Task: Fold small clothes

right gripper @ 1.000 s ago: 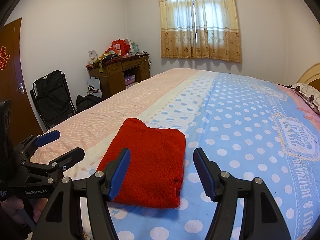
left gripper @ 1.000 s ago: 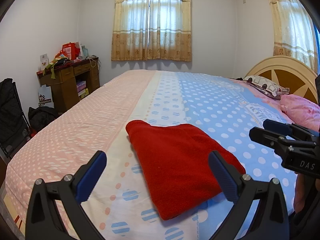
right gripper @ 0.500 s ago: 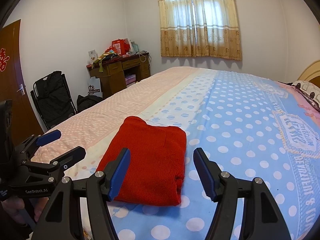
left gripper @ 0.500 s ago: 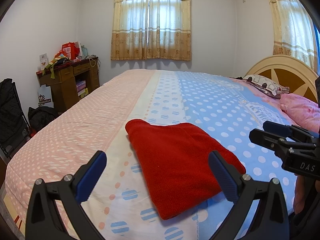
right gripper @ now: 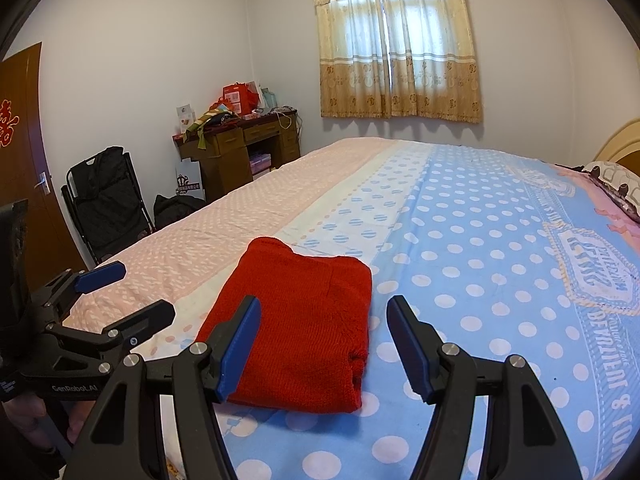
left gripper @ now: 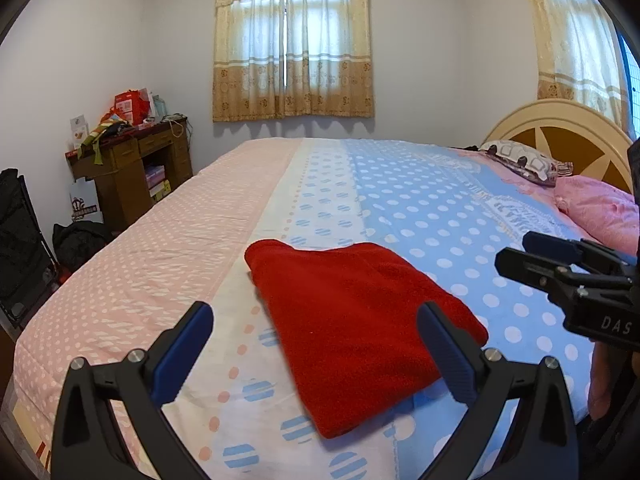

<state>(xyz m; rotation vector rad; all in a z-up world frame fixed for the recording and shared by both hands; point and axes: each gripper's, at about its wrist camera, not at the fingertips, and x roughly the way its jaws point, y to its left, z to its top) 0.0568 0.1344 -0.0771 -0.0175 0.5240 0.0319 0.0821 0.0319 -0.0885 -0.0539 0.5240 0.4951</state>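
Red knit garment (left gripper: 356, 320) lies folded into a compact rectangle on the bed (left gripper: 420, 200), near its front edge. Left tongs (left gripper: 316, 344) and right tongs (right gripper: 324, 344) hover open and empty, indicating folding appears complete.

Plain white walls (left gripper: 100, 40) enclose a bedroom lit by daylight through a window hung with cream and gold patterned curtains (left gripper: 294, 40). A wide bed, its dotted cover (left gripper: 420, 192) banded in pink, white and blue, fills the middle. A rounded cream and brown wooden headboard (left gripper: 560, 136) stands to the right, with a pink pillow (left gripper: 596, 208) before it. A dark wooden desk (right gripper: 240, 152), cluttered on top, sits in the corner, near a black folding chair (right gripper: 104, 196) and a brown door (right gripper: 24, 128).
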